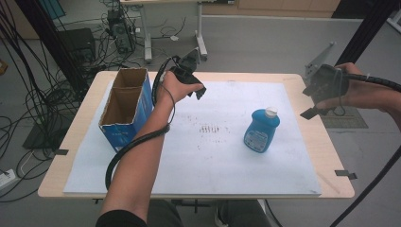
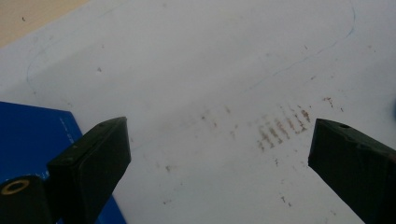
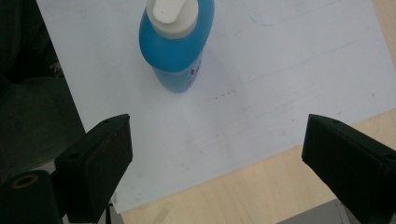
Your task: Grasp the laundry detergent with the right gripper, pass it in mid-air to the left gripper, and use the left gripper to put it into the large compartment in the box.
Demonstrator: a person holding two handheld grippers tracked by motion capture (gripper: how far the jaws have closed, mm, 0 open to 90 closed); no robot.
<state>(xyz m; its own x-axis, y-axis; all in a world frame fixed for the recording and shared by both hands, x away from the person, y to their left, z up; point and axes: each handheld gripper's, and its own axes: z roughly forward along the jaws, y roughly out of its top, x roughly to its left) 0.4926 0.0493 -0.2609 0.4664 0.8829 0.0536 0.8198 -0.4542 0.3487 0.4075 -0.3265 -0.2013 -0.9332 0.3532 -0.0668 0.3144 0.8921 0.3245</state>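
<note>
Fingers [image 3: 100, 163] of the right gripper [image 1: 316, 105] stand wide apart with nothing between them, held in the air past the right edge of the bench [image 1: 326, 156], to the right of the blue bottle [image 1: 261, 130] and slightly behind it. The bottle, a squat blue one with a white cap [image 3: 166, 15], stands upright on the white sheet [image 1: 213, 161] covering the bench, its long axis vertical, right of the sheet's middle. Seen from the right gripper view, the bottle sits ahead of the open fingers and off toward their left, so a reach would likely have to travel in over the bench edge and come down around the bottle's body or neck.

On the bottle's far left, the left gripper [image 1: 195, 85] hovers above the sheet with its fingers [image 2: 91, 161] equally spread and empty; the left gripper view looks down on bare, faintly stained sheet and a corner of the blue cardboard box [image 1: 126, 109]. That box, open at the top and split into two compartments, stands farther left of the bottle, just beside the left forearm.

By position, the right hand [image 1: 359, 92] looks somewhat nearer the bottle than the left, and the bottle lies between the two grippers, apart from both. Neither gripper touches it.
</note>
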